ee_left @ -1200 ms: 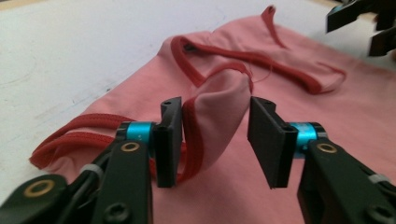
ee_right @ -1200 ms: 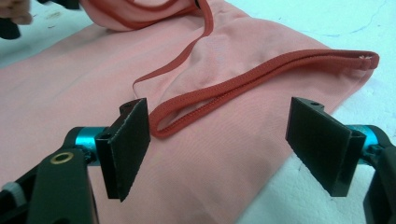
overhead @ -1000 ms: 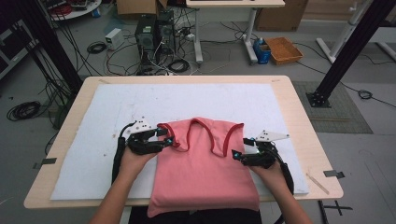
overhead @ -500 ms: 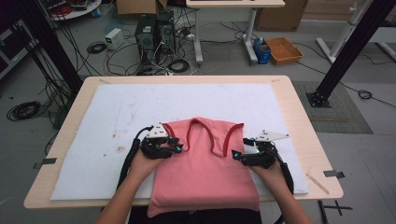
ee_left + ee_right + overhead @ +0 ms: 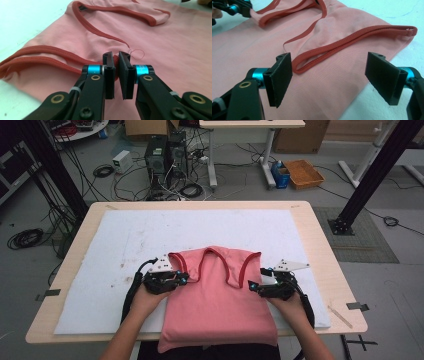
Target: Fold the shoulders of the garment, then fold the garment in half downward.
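Observation:
A pink tank top [image 5: 220, 305] with dark red trim lies flat on the white mat, its hem hanging over the near table edge. My left gripper [image 5: 184, 277] sits at the top's left armhole. Its jaws have just been closing and now stand shut [image 5: 116, 56] on the red armhole hem [image 5: 115, 60], which is pinched between the pads. My right gripper [image 5: 252, 286] rests at the right armhole. Its jaws [image 5: 329, 58] are wide open, standing either side of the doubled red hem [image 5: 342, 46] without touching it.
A white mat [image 5: 150, 230] covers most of the wooden table [image 5: 320, 245]. On the floor beyond are computer towers [image 5: 162, 155], loose cables, an orange basket [image 5: 303, 172] and black frame posts [image 5: 372, 175].
The left gripper edged in toward the tank top's left armhole and its jaws closed on the red hem. The right gripper and the top kept still.

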`<move>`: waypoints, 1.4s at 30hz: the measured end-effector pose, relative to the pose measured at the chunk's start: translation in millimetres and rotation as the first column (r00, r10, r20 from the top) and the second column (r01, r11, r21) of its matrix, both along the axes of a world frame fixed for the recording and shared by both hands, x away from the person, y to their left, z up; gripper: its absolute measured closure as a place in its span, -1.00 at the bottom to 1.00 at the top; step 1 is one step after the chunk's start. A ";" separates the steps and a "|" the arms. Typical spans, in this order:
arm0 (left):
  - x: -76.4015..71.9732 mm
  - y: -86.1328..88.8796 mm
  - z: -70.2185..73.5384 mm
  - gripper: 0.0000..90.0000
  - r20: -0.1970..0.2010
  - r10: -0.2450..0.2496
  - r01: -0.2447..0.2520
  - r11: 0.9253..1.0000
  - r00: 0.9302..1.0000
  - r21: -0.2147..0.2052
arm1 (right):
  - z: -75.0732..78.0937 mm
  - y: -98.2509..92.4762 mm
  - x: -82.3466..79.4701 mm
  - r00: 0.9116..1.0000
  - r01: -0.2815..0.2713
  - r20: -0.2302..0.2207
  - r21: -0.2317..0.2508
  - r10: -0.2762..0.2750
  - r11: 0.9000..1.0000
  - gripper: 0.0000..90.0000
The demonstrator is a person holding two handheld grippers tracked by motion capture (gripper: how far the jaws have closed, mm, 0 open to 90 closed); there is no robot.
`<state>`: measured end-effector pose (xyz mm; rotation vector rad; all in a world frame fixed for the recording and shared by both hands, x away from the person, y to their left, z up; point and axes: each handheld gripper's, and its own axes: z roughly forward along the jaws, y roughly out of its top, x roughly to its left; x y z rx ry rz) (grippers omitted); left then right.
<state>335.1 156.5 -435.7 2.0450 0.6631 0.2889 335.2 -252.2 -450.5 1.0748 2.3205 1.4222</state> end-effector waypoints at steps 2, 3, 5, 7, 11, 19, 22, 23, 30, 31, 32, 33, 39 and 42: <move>-4.3 4.2 -1.7 0.85 -0.006 0.002 -0.002 1.000 1.000 0.003 | 0.0 -0.2 0.3 1.000 0.000 0.000 0.000 0.000 1.000 -0.51; -5.9 6.2 -3.5 0.85 -0.009 0.006 -0.006 1.000 1.000 0.005 | 0.0 -0.2 0.3 1.000 -0.003 -0.003 0.001 0.003 1.000 -0.51; -7.4 9.6 -8.0 0.85 -0.022 0.014 -0.014 1.000 1.000 0.014 | -0.2 -0.2 0.8 1.000 -0.005 -0.001 0.001 0.005 1.000 -0.51; -7.2 12.0 -12.1 0.84 -0.032 0.029 -0.028 0.999 0.999 0.028 | -0.3 -0.1 1.1 1.000 -0.003 -0.003 0.000 0.003 1.000 -0.51; -7.0 9.7 -14.1 0.81 -0.030 0.040 -0.038 0.997 0.999 0.066 | -0.3 0.2 1.5 1.000 -0.003 -0.012 0.001 0.003 1.000 -0.51; -4.5 13.6 -5.9 -0.09 0.006 0.087 -0.087 0.996 0.996 -0.028 | -0.2 0.4 1.6 1.000 -0.005 -0.016 -0.002 0.005 1.000 -0.51; -4.3 18.0 -2.8 -0.22 0.019 0.104 -0.103 0.993 0.994 -0.061 | -0.4 0.7 2.0 1.000 -0.013 -0.014 -0.006 0.013 1.000 -0.52; -4.1 19.5 -1.8 -0.25 0.021 0.110 -0.108 0.991 0.994 -0.074 | -0.3 0.5 2.0 1.000 -0.015 -0.014 -0.006 0.015 1.000 -0.52; -1.4 31.0 3.5 -0.46 0.032 0.134 -0.129 0.983 0.990 -0.128 | -0.1 -1.1 2.3 1.000 -0.006 -0.020 0.013 0.006 1.000 -0.52; -1.1 32.1 3.8 -0.46 0.033 0.139 -0.134 0.982 0.990 -0.135 | -0.2 -1.6 2.6 1.000 -0.004 -0.017 0.015 0.004 1.000 -0.52; -0.6 33.5 4.5 -0.46 0.036 0.143 -0.137 0.981 0.989 -0.134 | 0.1 -2.0 2.2 1.000 0.002 -0.018 0.018 -0.002 1.000 -0.52; -0.1 34.4 4.8 -0.46 0.037 0.148 -0.141 0.981 0.988 -0.136 | 0.2 -2.3 2.0 1.000 0.006 -0.014 0.023 -0.006 1.000 -0.52; 5.3 39.5 4.2 -0.48 0.036 0.181 -0.174 0.975 0.983 -0.136 | 3.7 -6.0 3.3 1.000 0.020 0.006 0.035 -0.021 0.999 -0.52; 10.5 41.5 1.7 -0.48 0.034 0.204 -0.198 0.971 0.978 -0.137 | 6.0 -9.3 5.1 0.999 0.037 0.011 0.041 -0.037 0.998 -0.52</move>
